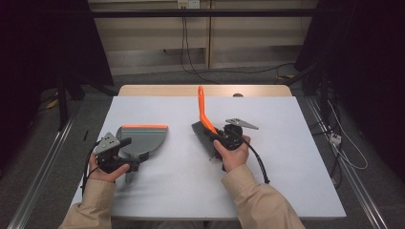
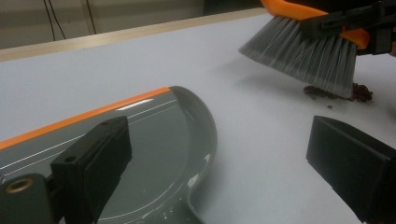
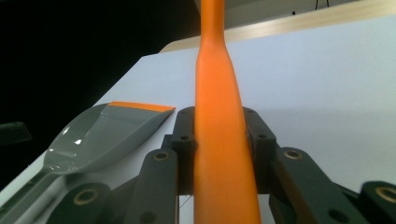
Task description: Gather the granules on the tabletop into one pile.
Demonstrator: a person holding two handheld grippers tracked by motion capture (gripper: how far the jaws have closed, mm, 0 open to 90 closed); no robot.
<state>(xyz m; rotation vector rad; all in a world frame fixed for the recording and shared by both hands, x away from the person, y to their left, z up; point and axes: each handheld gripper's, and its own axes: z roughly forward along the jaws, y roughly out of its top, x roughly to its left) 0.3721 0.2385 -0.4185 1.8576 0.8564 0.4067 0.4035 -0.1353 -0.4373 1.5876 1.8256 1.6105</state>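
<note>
A grey dustpan point(image 1: 143, 138) with an orange front lip lies flat on the white table point(image 1: 286, 157) at the left. My left gripper point(image 1: 131, 153) hovers over its rear edge, jaws wide apart and holding nothing; in the left gripper view one jaw stands over the dustpan point(image 2: 154, 140). My right gripper point(image 1: 217, 135) is shut on the orange handle of a brush point(image 1: 204, 109), whose handle points away from me. Its grey bristles point(image 2: 303, 51) touch the table at a small heap of brown crumbs point(image 2: 338, 92). The brush handle point(image 3: 217, 70) runs between the right jaws, dustpan point(image 3: 102, 135) at left.
A wooden strip point(image 1: 205, 90) runs along the table's far edge. Cables point(image 1: 191, 62) lie on the floor behind, and more cables point(image 1: 341, 143) at the right. Metal rails point(image 1: 43, 176) flank the table. The white surface between dustpan and brush is bare.
</note>
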